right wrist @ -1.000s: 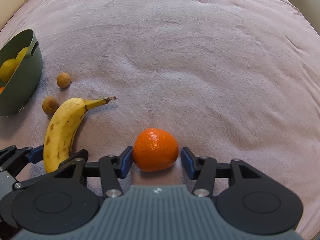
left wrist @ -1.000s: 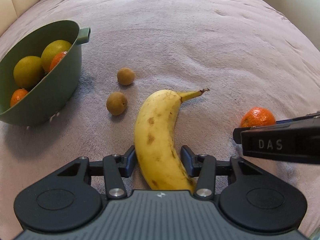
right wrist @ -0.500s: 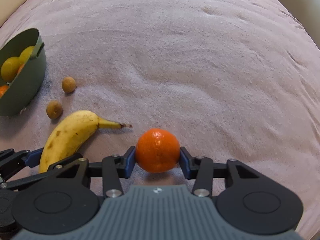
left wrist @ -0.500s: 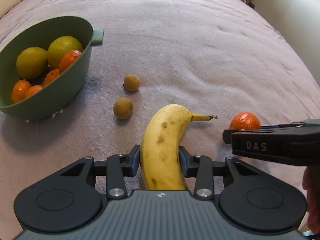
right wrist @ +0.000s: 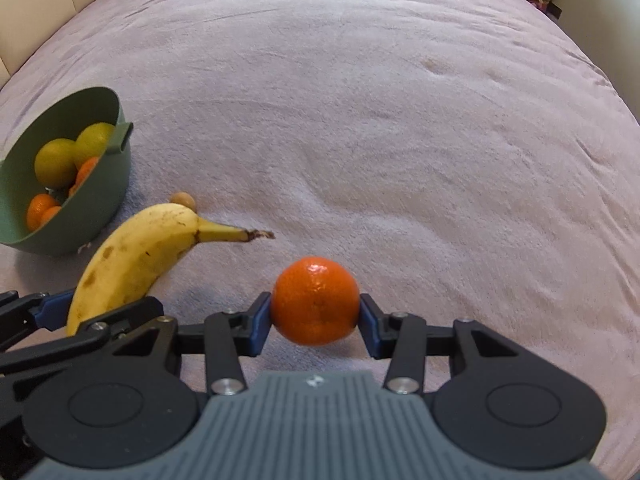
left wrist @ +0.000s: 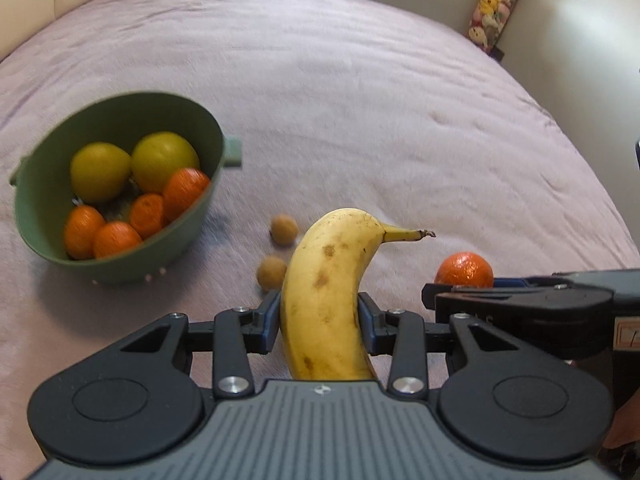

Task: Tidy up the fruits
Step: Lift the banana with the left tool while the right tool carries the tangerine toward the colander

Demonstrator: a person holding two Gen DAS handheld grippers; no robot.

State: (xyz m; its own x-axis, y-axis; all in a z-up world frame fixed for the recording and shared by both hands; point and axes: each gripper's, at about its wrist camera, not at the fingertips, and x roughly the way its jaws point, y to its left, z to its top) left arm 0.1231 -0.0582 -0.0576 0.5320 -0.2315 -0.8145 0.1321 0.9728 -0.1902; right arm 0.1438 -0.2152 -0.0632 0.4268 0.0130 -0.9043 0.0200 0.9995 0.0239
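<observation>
Left wrist view: my left gripper just clamped the banana, right gripper clamps the tangerine, both lifted, green colander next.

Left hand-held gripper — black linkages, blue pads, silver screws, ribbed grey body

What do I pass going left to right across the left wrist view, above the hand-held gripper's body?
Green colander holding lemons and mandarins → two small brown fruits → banana clamped in the left hand-held gripper → mandarin clamped in the right hand-held gripper.
</observation>
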